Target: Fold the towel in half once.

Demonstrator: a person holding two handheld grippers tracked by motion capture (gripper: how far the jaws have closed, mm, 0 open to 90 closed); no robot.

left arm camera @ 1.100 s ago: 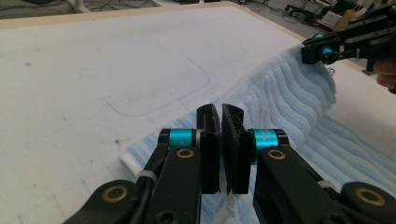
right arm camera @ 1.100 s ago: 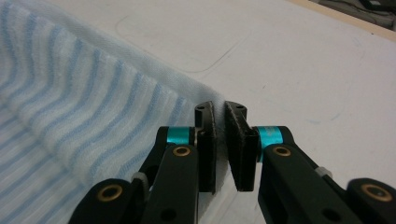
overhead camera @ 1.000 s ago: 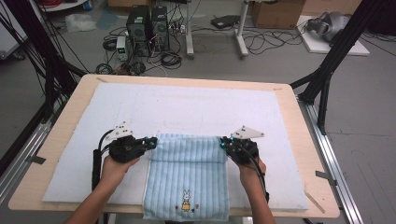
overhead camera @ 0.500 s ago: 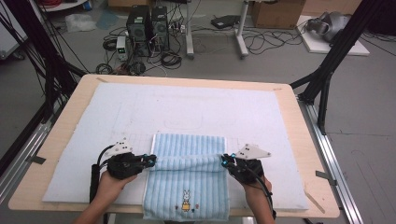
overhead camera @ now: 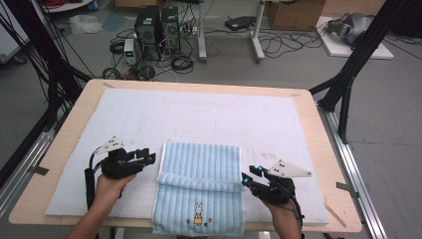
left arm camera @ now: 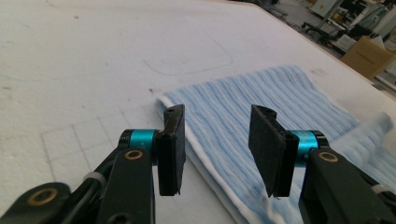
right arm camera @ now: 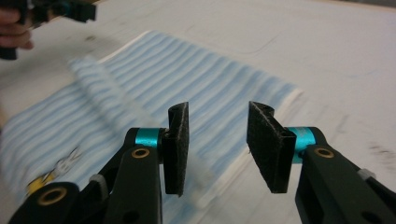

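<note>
Near the front edge of the table: a light-blue striped towel (overhead camera: 199, 191) lies on the white mat (overhead camera: 209, 117), folded back on itself, its printed rabbit end hanging just over the table edge.
Done so far: the far part is laid over the near part; the fold's edge makes a soft raised ridge across the towel's middle, between the two grippers.
Left to do: by my judgement, another fold or some smoothing, since the ridge sits loose and uneven.
Left gripper (overhead camera: 151, 157): just beside the towel's left edge, jaws just been opening, nothing between them; its own view shows the pads (left arm camera: 171, 149) apart over the white hem.
Right gripper (overhead camera: 245, 179): at the ridge's right end, jaws likewise just been opening, empty; pads (right arm camera: 177, 147) stand apart above the cloth.
Hands: both come in low from the near side, grippers roughly level, pointing inward at the towel.
</note>
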